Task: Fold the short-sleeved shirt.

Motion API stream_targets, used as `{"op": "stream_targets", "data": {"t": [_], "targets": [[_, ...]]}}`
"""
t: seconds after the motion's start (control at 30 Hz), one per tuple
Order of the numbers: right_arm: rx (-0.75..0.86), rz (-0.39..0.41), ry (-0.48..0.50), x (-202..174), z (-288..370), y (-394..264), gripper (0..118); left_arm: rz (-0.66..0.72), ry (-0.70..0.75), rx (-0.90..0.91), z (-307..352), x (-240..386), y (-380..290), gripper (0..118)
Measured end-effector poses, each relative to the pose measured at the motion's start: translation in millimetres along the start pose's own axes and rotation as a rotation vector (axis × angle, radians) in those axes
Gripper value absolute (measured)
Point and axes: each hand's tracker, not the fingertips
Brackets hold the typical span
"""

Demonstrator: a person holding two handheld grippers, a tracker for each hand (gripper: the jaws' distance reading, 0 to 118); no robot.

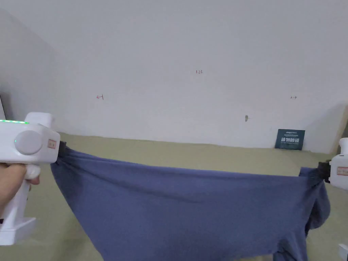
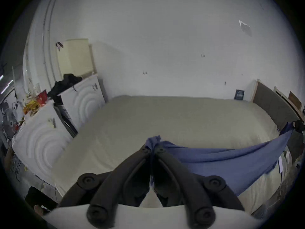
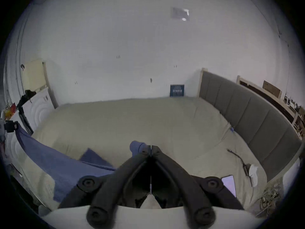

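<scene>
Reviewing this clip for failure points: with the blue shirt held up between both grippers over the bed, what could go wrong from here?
1. Each grip is on a small bunch of cloth: the left gripper and right gripper pinch the shirt near its edge, so a corner might slip out under tension.
2. The shirt sags in the middle and hangs bunched at its right end, so it may land wrinkled on the bed.
3. A phone lies on the bed near the right gripper; cloth could drape onto it.

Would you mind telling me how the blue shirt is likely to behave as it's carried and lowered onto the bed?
The blue shirt looks floppy: it sags between the left gripper and right gripper. It seems light, since small pinches at two corners hold it up. Lowered onto the bed, it will probably crumple or fold over itself unless kept stretched.
</scene>
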Motion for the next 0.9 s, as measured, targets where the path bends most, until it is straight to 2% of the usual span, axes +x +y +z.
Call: {"op": "stream_targets", "data": {"t": [0.27,0.57,0.77,0.9], "targets": [[0.086,0.039,-0.048,-20,-14,76,0,-0.011,0.058,0.08,-7,18,67,2],[0.144,0.028,-0.085,-37,-77,153,0,-0.005,0.161,0.155,-72,44,146,2],[0.141,0.039,-0.13,-56,-139,169,0,-0.054,0.192,0.167,-126,60,174,2],[0.127,0.045,-0.125,-65,-180,161,0,-0.086,0.243,0.139,-168,68,165,2]]}}
